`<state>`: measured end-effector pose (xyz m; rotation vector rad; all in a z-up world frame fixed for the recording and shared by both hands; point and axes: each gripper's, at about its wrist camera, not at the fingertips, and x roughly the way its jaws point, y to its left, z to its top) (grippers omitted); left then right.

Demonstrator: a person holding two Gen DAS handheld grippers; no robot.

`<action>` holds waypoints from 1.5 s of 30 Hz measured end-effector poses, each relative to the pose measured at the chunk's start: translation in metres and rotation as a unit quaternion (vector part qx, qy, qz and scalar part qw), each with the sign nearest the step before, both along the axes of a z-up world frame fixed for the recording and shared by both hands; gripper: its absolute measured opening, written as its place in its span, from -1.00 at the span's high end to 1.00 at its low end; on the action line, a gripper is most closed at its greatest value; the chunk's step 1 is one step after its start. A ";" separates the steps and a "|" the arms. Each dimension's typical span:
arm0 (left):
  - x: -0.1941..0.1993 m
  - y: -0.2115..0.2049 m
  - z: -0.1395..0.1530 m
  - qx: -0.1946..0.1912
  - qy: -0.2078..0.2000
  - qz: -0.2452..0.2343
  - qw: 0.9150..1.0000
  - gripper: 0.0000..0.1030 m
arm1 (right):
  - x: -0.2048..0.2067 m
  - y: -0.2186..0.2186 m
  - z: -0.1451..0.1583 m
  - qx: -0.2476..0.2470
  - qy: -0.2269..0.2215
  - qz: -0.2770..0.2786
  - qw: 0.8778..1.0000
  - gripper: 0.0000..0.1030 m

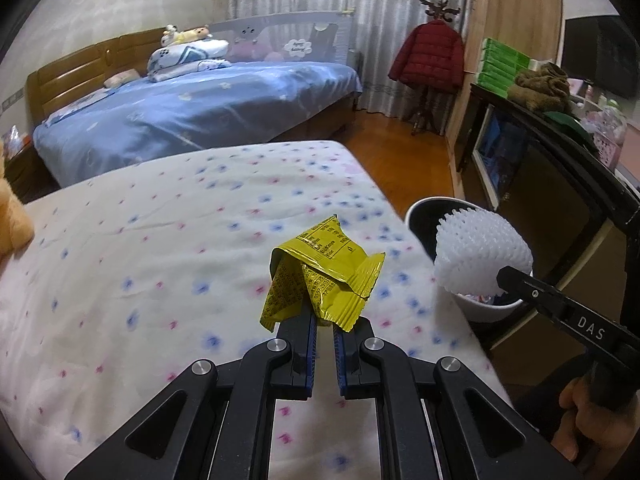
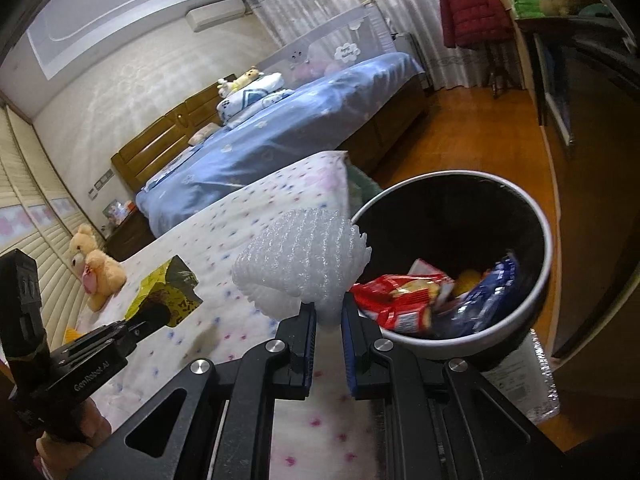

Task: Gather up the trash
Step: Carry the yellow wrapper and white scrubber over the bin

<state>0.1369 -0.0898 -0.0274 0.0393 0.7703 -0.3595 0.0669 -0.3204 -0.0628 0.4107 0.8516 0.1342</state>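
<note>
Crumpled yellow foil snack wrapper, printed with black text, pinched between the fingertips of the left gripper, raised above the flower-print white bedspread. White foam mesh fruit sleeve, clamped in the right gripper, beside the rim of the round white waste bin with black interior. Red and blue packets inside.

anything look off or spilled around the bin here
Nothing spilled. The trash bin stands upright beside the bed with wrappers inside. The left tongs hold a crumpled yellow wrapper; the right tongs hold white foam netting near the bin's rim, not yet dropped.
</note>
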 end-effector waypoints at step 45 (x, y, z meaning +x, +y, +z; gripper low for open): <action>0.025 -0.092 -0.003 0.018 -0.005 -0.066 0.998 0.87 | 0.014 -0.066 -0.002 -0.031 0.025 -0.045 0.998 0.77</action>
